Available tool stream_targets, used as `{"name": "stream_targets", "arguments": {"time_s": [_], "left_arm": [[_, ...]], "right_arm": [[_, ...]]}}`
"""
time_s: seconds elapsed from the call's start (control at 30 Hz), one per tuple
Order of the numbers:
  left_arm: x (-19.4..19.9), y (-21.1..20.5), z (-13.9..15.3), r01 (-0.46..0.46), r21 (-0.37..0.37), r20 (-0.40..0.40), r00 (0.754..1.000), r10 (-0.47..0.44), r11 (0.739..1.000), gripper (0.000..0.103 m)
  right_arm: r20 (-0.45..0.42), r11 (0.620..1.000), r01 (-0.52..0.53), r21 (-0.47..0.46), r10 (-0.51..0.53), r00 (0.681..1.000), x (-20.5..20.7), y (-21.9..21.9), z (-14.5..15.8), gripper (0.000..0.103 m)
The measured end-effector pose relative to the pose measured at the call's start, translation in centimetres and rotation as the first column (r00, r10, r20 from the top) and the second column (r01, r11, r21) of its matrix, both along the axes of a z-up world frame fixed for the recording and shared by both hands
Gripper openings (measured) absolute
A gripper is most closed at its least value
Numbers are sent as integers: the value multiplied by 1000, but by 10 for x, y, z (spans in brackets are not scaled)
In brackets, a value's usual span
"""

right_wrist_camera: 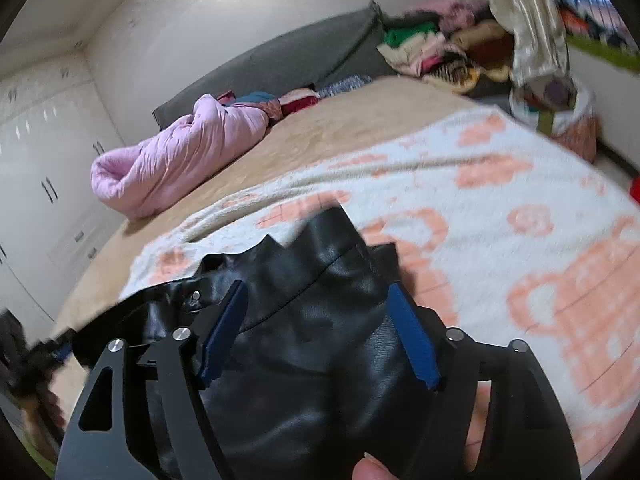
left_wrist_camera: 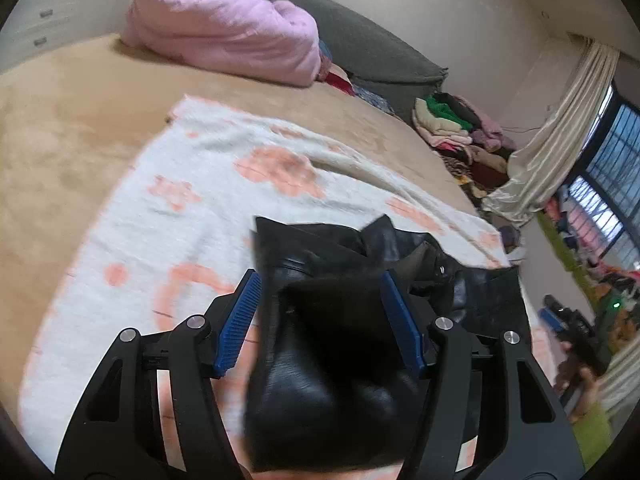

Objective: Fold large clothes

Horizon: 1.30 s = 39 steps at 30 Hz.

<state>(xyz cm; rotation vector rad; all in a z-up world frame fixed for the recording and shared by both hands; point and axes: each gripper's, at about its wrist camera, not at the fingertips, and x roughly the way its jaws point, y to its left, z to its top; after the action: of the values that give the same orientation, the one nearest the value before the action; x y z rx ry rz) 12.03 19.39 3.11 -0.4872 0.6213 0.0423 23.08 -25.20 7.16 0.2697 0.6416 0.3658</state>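
Jacket (left_wrist_camera: 320, 380), black leather, lies bunched on the patterned blanket (left_wrist_camera: 168, 208) across the bed (left_wrist_camera: 60, 128). Both my grippers stand open over it: left gripper (left_wrist_camera: 320, 316) and right gripper (right_wrist_camera: 316, 336) each have leather between the blue pads, which do not press on it. I judge a fold just laid and released. Next move calls for lifting clear without snagging, then choosing the next edge to grasp.

I see a glossy black leather-look jacket (left_wrist_camera: 320, 380) on a fuzzy white and peach blanket (left_wrist_camera: 168, 208). My gripper pads (right_wrist_camera: 414, 336) look ribbed blue rubber on matt black plastic arms with shiny metal pins. The pink quilt (left_wrist_camera: 224, 28) is soft cloth.
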Motion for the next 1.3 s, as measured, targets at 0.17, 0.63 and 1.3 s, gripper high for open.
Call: {"name": "stream_targets", "arguments": {"time_s": [0.17, 0.63, 1.3], "left_arm": [[-4, -11, 3, 63, 117, -37, 998, -59, 991, 61], [58, -41, -34, 116, 322, -144, 987, -73, 940, 0], [80, 10, -27, 141, 50, -115, 984, -135, 989, 63]], "right_arm": [[1, 981, -5, -196, 5, 1000, 7, 7, -8, 74], [-91, 885, -101, -455, 67, 994, 65, 55, -44, 20], [-62, 960, 16, -281, -35, 997, 83, 26, -30, 11]]}}
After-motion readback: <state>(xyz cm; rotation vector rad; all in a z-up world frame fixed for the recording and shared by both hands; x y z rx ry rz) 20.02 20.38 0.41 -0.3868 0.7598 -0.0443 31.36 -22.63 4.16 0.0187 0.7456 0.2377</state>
